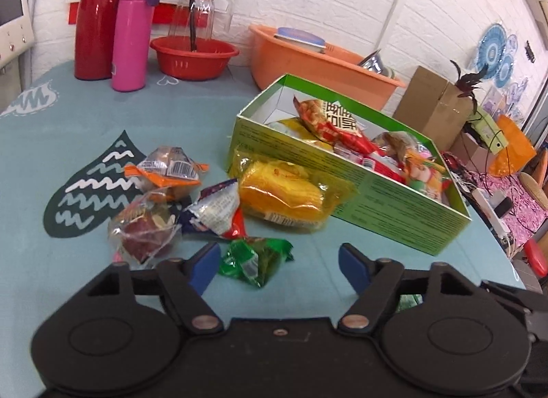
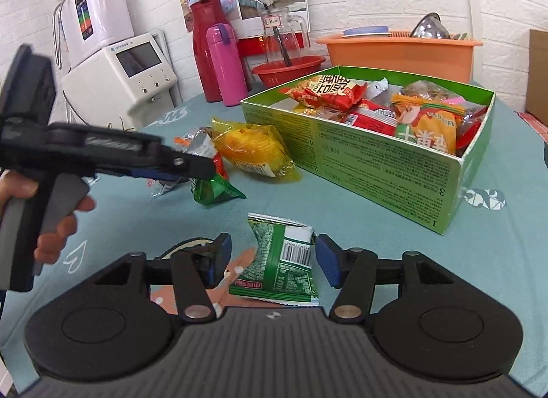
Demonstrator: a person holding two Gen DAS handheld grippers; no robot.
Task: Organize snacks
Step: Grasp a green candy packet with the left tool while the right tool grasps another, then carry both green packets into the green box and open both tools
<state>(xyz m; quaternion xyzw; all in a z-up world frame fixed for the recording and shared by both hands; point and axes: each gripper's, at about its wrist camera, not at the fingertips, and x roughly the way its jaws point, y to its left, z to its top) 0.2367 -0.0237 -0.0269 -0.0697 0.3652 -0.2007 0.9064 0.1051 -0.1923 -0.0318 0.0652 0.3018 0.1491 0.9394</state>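
A green box (image 1: 394, 206) (image 2: 380, 165) holding several snack packets stands on the teal tablecloth. My left gripper (image 1: 279, 266) is open, its blue pads either side of a small green packet (image 1: 255, 259) (image 2: 215, 189) on the cloth. Beyond it lie a yellow packet (image 1: 284, 194) (image 2: 251, 150), a blue-red packet (image 1: 215, 211), an orange-trimmed packet (image 1: 167, 167) and a clear packet with a dark red snack (image 1: 144, 232). My right gripper (image 2: 272, 259) is open around a green-and-white packet (image 2: 279, 261) lying on the cloth. The left gripper (image 2: 202, 167) shows from the side in the right wrist view.
At the back stand a red thermos (image 1: 99, 18), a pink bottle (image 1: 132, 35), a red bowl (image 1: 193, 57) with a glass jug, and an orange basin (image 1: 318, 62) with dishes. A white appliance (image 2: 126, 76) stands back left. A cardboard box (image 1: 431, 103) sits beyond the table's right edge.
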